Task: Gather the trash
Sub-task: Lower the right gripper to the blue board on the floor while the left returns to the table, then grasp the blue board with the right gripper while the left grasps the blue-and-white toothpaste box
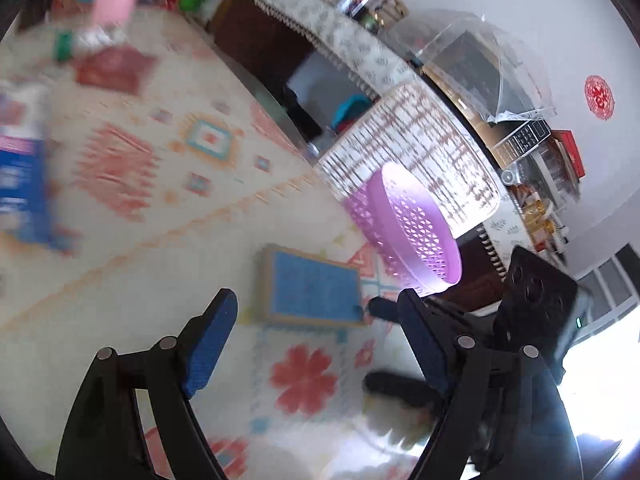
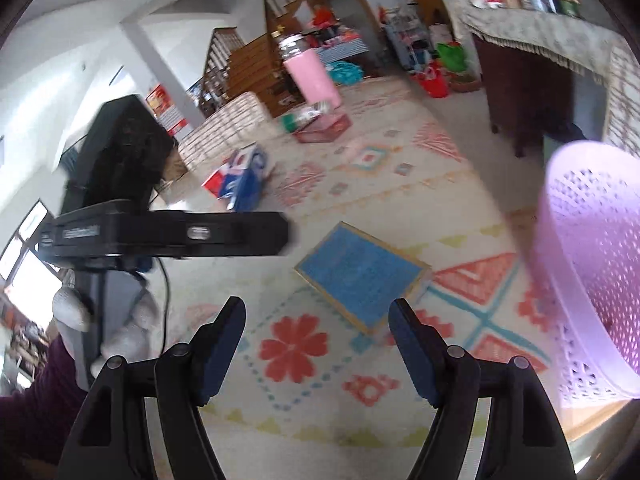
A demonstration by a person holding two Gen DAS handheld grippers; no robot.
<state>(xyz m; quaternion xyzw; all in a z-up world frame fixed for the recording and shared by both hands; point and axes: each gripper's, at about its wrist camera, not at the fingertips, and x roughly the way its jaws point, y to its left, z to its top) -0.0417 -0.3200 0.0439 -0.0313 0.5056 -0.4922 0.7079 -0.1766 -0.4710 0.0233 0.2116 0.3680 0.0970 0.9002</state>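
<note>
A flat blue box with a tan rim (image 1: pixel 312 292) (image 2: pixel 360 276) lies on the patterned carpet. My left gripper (image 1: pixel 316 300) is open above its near edge, with nothing between the fingers. My right gripper (image 2: pixel 318 306) is open too, hovering just short of the same box. A purple perforated basket (image 1: pixel 416 232) (image 2: pixel 592 264) stands to the right of the box, tilted in both views. A blue and white carton (image 2: pixel 244 180) (image 1: pixel 20 168) and a red box (image 2: pixel 324 126) (image 1: pixel 114 68) lie farther off on the carpet.
The left gripper's black housing (image 2: pixel 160 232) and a gloved hand (image 2: pixel 72 304) fill the left of the right wrist view. A covered table (image 1: pixel 340 44) stands behind the basket, beside a checked seat (image 1: pixel 412 148). A pink upright object (image 2: pixel 316 80) and a staircase (image 2: pixel 248 60) are far back.
</note>
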